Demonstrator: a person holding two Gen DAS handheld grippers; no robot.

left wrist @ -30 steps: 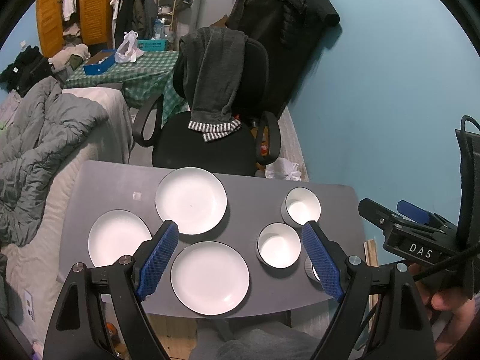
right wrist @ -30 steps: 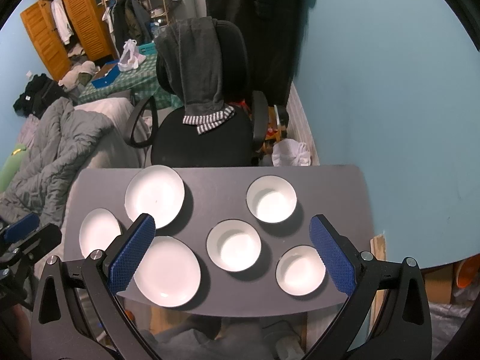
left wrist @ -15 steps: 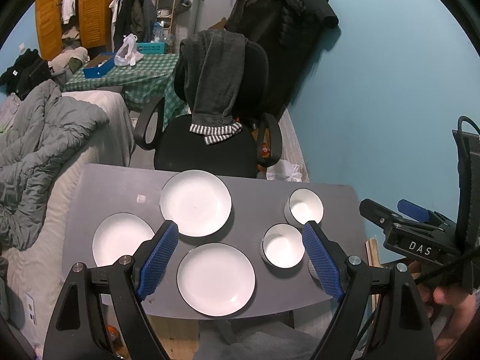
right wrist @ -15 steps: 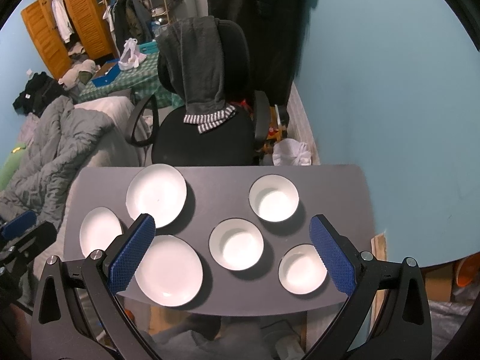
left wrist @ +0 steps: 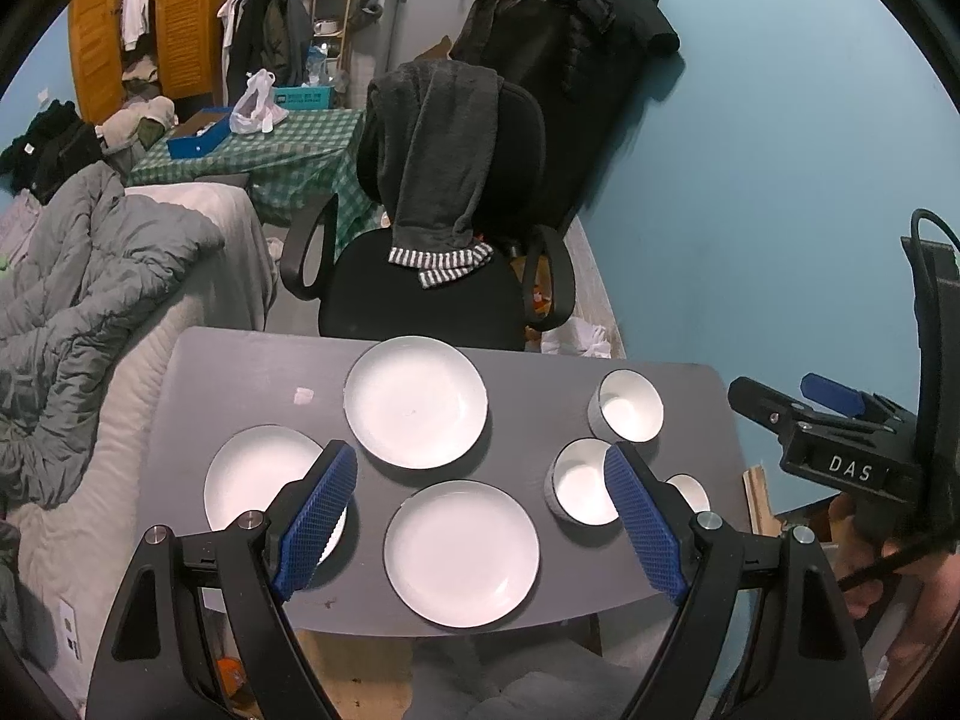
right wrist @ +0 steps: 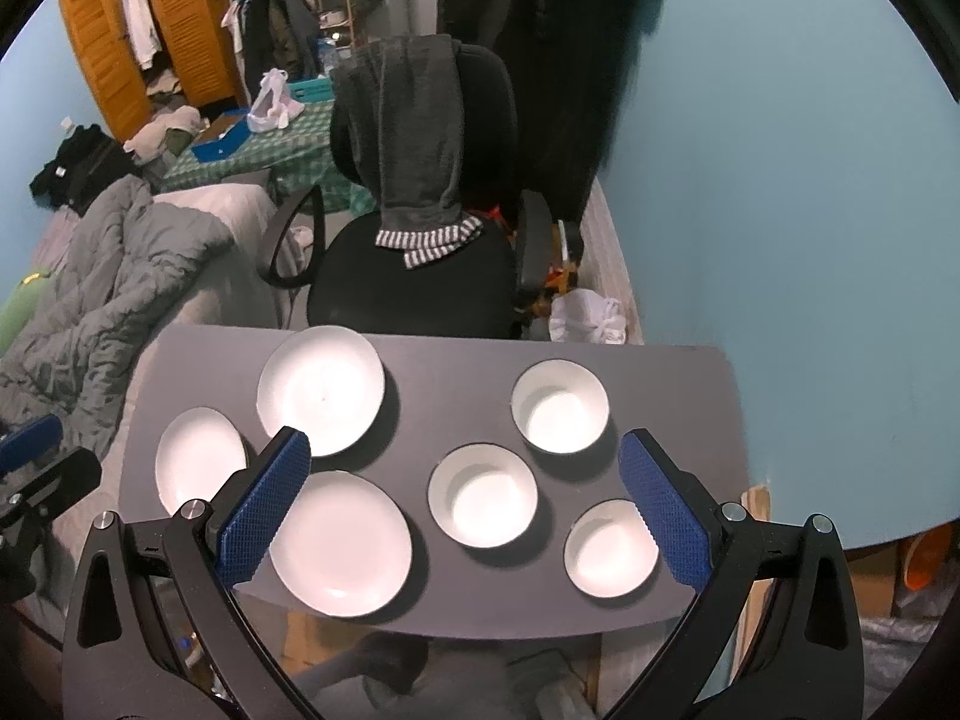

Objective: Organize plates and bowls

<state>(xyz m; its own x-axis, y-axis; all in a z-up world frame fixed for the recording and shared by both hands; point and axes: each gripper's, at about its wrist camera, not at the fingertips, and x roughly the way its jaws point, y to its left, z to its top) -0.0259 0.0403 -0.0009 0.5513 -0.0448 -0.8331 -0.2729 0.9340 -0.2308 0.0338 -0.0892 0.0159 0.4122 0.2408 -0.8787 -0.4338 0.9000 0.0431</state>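
Three white plates lie on the left half of a small grey table (left wrist: 240, 372): a far plate (left wrist: 416, 401), a near plate (left wrist: 461, 552) and a left plate (left wrist: 258, 480). On the right half stand three white bowls: far (right wrist: 560, 406), middle (right wrist: 483, 495) and near right (right wrist: 611, 547). My left gripper (left wrist: 480, 516) hovers open high above the near plate, nothing between its blue pads. Above the middle bowl my right gripper (right wrist: 465, 510) is open and empty too. The right gripper's body (left wrist: 840, 444) shows at the right edge of the left wrist view.
A black office chair (left wrist: 432, 276) draped with a grey garment stands right behind the table's far edge. A bed with a grey duvet (left wrist: 90, 276) runs along the left. The blue wall (left wrist: 750, 180) is close on the right. A white bag (right wrist: 588, 315) lies on the floor.
Both views have shifted slightly: the table and dishes have slid a little to the right in each, as the grippers drift left. Both stay open and nothing on the table has moved.
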